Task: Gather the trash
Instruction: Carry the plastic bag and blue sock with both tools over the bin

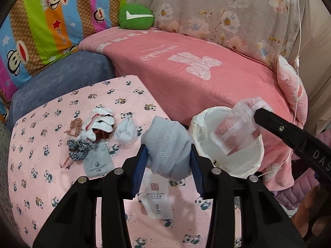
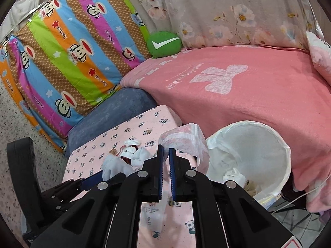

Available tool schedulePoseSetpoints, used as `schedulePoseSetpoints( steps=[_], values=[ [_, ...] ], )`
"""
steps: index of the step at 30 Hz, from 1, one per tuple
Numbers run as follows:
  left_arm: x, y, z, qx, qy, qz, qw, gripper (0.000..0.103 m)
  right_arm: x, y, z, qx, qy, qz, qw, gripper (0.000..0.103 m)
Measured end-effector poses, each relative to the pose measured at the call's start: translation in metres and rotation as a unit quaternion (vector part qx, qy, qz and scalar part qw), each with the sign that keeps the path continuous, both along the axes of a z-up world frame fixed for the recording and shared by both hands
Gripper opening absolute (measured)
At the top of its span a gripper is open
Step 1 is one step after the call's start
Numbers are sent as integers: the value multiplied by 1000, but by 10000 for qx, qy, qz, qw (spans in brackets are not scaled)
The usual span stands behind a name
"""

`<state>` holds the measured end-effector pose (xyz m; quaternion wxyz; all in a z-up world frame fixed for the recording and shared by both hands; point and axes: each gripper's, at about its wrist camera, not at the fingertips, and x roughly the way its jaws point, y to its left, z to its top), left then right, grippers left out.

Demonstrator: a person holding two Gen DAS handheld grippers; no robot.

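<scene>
My left gripper [image 1: 168, 155] is shut on a pale blue-grey sock [image 1: 167, 144], held above the panda-print table [image 1: 41, 161]. My right gripper [image 2: 166, 150] is shut on a clear zip bag [image 2: 186, 142]; in the left wrist view that zip bag [image 1: 238, 130] hangs over the mouth of the white-lined bin [image 1: 225, 161] with the right gripper's finger [image 1: 289, 132] reaching in from the right. Some trash lies in the bottom of the bin [image 2: 248, 155]. On the table remain white crumpled tissues [image 1: 103, 122], a white sock [image 1: 126, 132], a grey pouch [image 1: 97, 161] and a white hotel sachet [image 1: 157, 198].
A pink blanket [image 1: 206, 78] covers the bed behind the bin. A blue-grey cushion [image 1: 62, 78], a striped cartoon pillow [image 1: 51, 20] and a green round cushion [image 1: 136, 16] lie at the back left. A thin white cable [image 1: 298, 41] hangs at the right.
</scene>
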<state>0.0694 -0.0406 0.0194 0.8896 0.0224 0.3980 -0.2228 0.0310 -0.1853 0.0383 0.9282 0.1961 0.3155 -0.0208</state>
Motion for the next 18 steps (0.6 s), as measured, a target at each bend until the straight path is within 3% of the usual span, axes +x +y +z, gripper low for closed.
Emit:
schedulePoseSetpoints(
  steps=[18],
  values=[
    [27,-115,-2,-1,202,-991,9949,41,-4,-109,-47,259,428,-961,9941,8]
  ],
)
